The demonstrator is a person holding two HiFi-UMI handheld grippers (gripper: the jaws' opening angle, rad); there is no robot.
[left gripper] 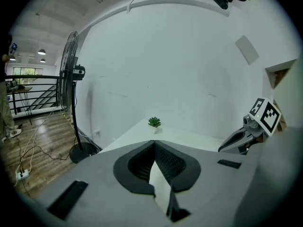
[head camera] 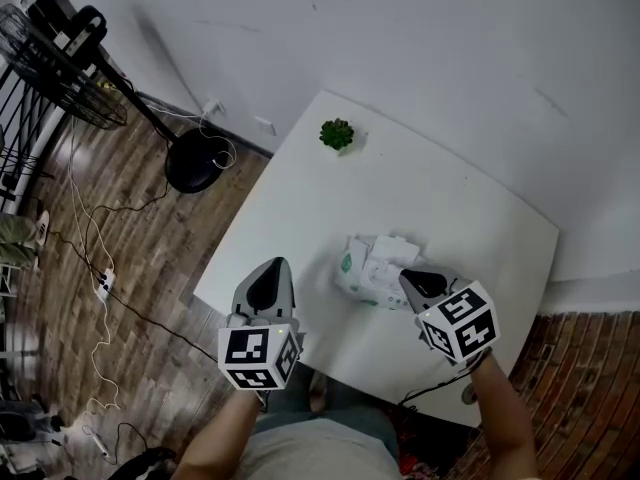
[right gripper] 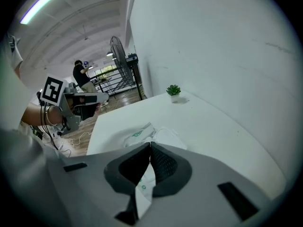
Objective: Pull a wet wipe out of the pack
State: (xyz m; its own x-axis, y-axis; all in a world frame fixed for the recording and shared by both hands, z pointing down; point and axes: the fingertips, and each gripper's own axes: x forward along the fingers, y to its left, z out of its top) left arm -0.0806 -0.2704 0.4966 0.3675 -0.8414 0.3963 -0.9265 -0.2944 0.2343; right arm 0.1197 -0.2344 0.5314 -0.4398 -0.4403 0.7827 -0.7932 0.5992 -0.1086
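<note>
Right tool (right gripper: 150,144): closed tight, tips hovered over pack (head camera: 368,268) just ahead on tabletop (head camera: 440,203). Left tool (left gripper: 154,142): closed too, empty, well left of pack.

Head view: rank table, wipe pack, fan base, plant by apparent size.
1. table
2. pack
3. fan base: close to the pack, and it sits farther off on the floor, so 2 versus 3 is unsure
4. plant

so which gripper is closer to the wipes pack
The right gripper: its tip is at the pack, while the left gripper hangs clear of it.
</note>
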